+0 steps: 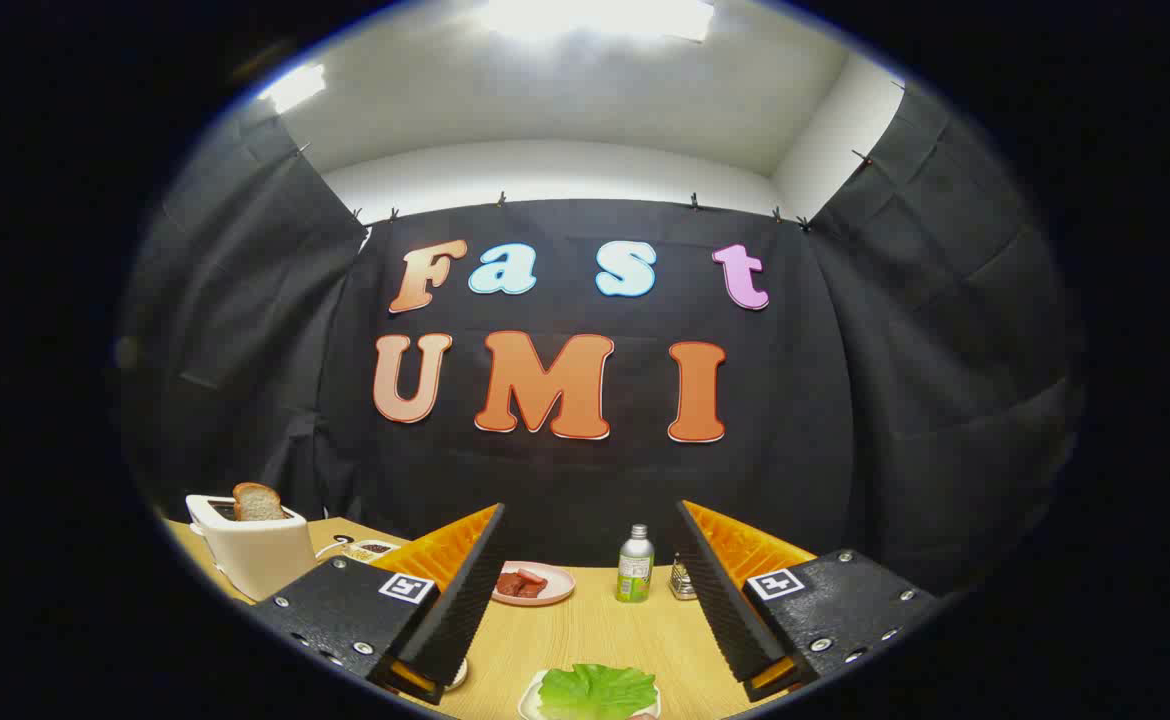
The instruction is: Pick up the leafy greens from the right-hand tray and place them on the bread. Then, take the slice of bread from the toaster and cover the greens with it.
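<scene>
A light wooden counter (585,625) carries the bystanders. Near its far edge, by the black cloth wall, sits a pink plate (535,583) with reddish-brown pieces on it. Just right of the plate stands an upright green-labelled bottle (635,565) with a silver cap, and close beside that a small shaker-like item (683,580), partly hidden. Toward the far left corner lies a small white tray (370,549) of dark bits.

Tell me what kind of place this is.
Likely a staged kitchen demo booth: black cloth walls round a wooden table with a toaster holding bread, and leafy greens between the open claw fingers.
</scene>
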A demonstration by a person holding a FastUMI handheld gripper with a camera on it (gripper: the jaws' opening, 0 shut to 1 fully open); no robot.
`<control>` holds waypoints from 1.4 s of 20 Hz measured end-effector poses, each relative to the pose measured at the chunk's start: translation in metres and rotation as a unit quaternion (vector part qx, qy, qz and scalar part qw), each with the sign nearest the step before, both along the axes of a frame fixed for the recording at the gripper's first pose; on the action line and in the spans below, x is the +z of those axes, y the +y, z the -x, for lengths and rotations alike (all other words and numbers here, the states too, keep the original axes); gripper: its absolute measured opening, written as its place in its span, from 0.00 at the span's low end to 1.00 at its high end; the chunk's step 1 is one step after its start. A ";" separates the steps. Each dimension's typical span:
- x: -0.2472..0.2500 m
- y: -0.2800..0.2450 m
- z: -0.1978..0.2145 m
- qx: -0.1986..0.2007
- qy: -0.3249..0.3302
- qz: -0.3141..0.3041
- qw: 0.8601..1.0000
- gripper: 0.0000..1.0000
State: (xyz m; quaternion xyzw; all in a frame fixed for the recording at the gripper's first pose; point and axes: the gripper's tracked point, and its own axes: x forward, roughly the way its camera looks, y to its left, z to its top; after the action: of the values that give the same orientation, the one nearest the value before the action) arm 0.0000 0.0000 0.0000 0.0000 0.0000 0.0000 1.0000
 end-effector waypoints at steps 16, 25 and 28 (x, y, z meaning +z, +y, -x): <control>-0.010 0.006 -0.005 0.007 0.019 -0.003 1.000 0.98; -0.033 0.016 -0.012 0.036 0.105 0.000 0.994 0.98; -0.055 0.015 -0.012 0.033 0.148 0.016 0.988 0.98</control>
State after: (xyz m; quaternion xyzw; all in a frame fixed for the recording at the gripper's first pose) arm 0.0120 0.0154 -0.0555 -0.0155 0.1484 0.0332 0.9883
